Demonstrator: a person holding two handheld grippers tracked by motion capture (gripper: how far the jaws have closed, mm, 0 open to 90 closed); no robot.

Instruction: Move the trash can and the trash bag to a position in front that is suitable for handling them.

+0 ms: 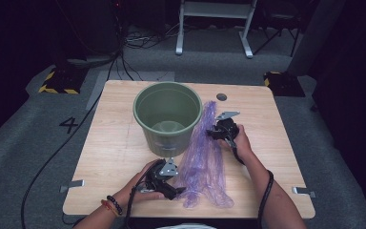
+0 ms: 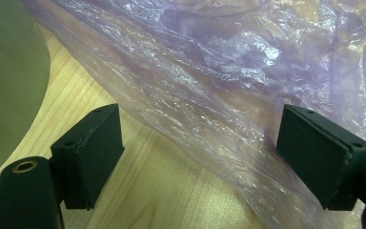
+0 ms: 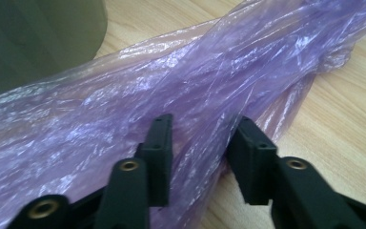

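A long crumpled purple plastic bag (image 1: 205, 157) lies on the wooden table (image 1: 114, 143), right of a green bucket (image 1: 167, 117). My left gripper (image 1: 177, 191) is at the bag's near end. In the left gripper view it (image 2: 200, 157) stands wide open, with the bag's (image 2: 219, 71) edge running between the jaws. My right gripper (image 1: 213, 132) is at the bag's far part, beside the bucket. In the right gripper view its jaws (image 3: 200, 152) straddle a ridge of the bag (image 3: 124, 95), with a gap still between the pads.
The bucket's green wall (image 2: 5, 71) is close on the left of the left gripper view and at the upper left (image 3: 38, 38) of the right gripper view. A round hole (image 1: 221, 97) is in the table's far side. Cables and a white frame (image 1: 214, 28) are on the floor beyond.
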